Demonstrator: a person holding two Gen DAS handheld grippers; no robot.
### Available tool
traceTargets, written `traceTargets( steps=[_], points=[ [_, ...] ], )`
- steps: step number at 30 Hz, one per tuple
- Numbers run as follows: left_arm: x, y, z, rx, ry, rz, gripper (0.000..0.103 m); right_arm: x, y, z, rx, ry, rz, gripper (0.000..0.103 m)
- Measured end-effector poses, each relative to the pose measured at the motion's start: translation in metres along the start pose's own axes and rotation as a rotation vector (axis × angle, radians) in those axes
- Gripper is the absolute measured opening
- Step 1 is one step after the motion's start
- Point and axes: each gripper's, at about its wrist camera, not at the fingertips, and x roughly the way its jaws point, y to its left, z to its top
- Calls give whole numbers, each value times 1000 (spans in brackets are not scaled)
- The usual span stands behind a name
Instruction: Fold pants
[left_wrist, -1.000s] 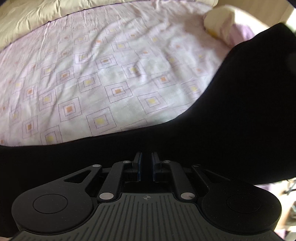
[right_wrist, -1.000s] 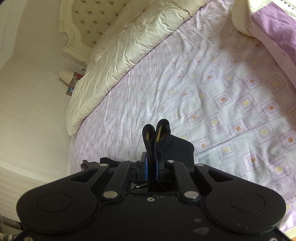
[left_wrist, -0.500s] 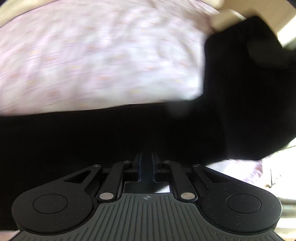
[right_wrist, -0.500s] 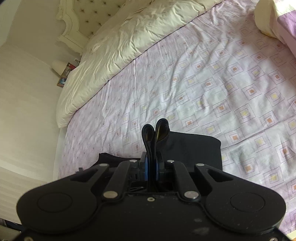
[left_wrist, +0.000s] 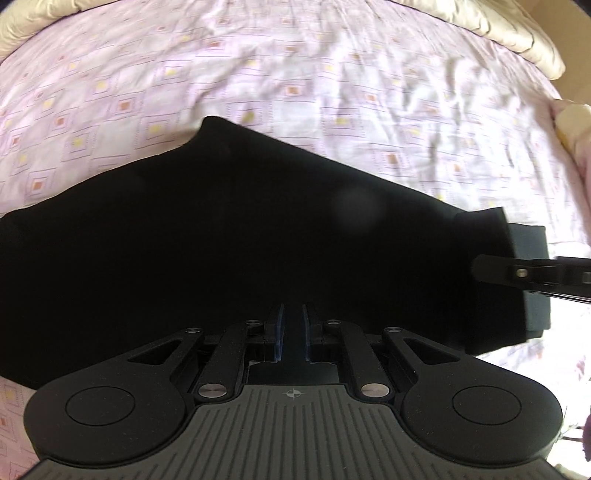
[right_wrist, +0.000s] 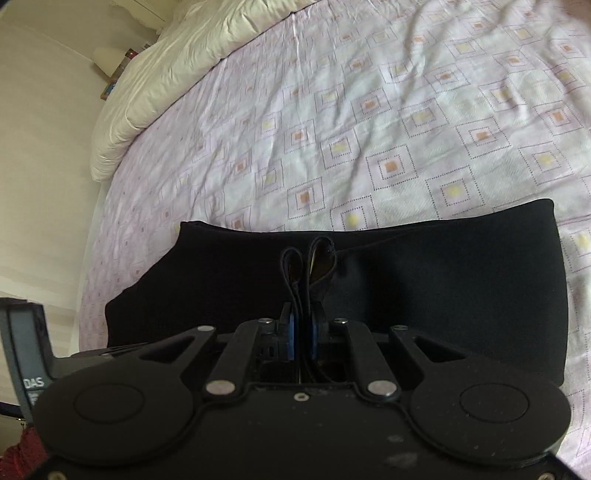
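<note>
The black pants (left_wrist: 258, 240) lie as a wide dark band across the pink patterned bed sheet (left_wrist: 332, 92). At the bottom of the left wrist view my left gripper (left_wrist: 291, 321) is shut, with black cloth between its blue pads. My right gripper (right_wrist: 302, 325) is shut on a doubled loop of the pants' edge that sticks up past its pads. In the right wrist view the pants (right_wrist: 424, 288) spread flat in front of the jaws. That right gripper (left_wrist: 517, 273) also shows from the side at the pants' right end.
A cream duvet (right_wrist: 166, 74) is bunched along the far side of the bed, with small items on a nightstand (right_wrist: 110, 66) behind it. A pillow (left_wrist: 572, 122) sits at the right edge. The bed's side edge and a pale wall (right_wrist: 44, 166) lie left.
Both grippers swept across the bed with the pants, and the right one came down. The pants, which hung close before the left camera, now lie spread out on the sheet.
</note>
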Motion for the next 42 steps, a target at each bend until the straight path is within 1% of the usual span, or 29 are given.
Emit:
traceTargets(
  steps=[4,8,10,12,13,15,18,20,23,25,26,29,31,32,35,37,38,42],
  points=[
    [-5,2,-3,-4,-7,-4,11,12,5,-2,9,2,-2,10],
    [-7,-7,2,-29,-11,-26,11,23,17,1,-25,12,6,12],
    [-9,-12,5,-37,-8,-42,11,29,18,1,-51,29,-15,23],
    [-13,-21,9,-28,-14,-45,11,36,15,3,-52,71,-47,36],
    [-16,-25,10,-22,-22,-46,11,35,12,4,-48,81,-41,36],
    [-25,-33,14,-16,-47,-55,11,21,9,4,-46,70,3,37],
    [-35,-45,20,-18,-80,-63,11,-12,0,5,-40,26,71,38],
    [-40,-55,23,-20,-100,-75,11,-32,-12,6,-20,-1,90,39],
    [-37,-76,28,11,-105,-88,11,-56,-38,7,23,-44,49,41],
    [-28,-88,30,42,-87,-83,11,-66,-59,8,54,-74,-13,41],
    [-23,-93,32,54,-78,-79,11,-68,-67,10,61,-81,-45,40],
    [-12,-106,34,77,-51,-70,11,-72,-86,19,52,-87,-126,31],
    [-6,-108,32,86,-36,-66,11,-70,-93,28,41,-78,-145,9],
    [-2,-109,31,92,-27,-58,11,-66,-95,32,35,-70,-148,6],
    [16,-108,24,103,31,-27,11,-47,-100,42,6,-26,-203,6],
    [30,-103,17,97,80,-18,11,-30,-108,45,11,12,-238,0],
    [36,-100,14,97,95,-21,11,-24,-112,47,13,26,-243,0],
    [34,-102,12,121,92,-14,11,-17,-109,54,-34,30,-254,0]
  ],
)
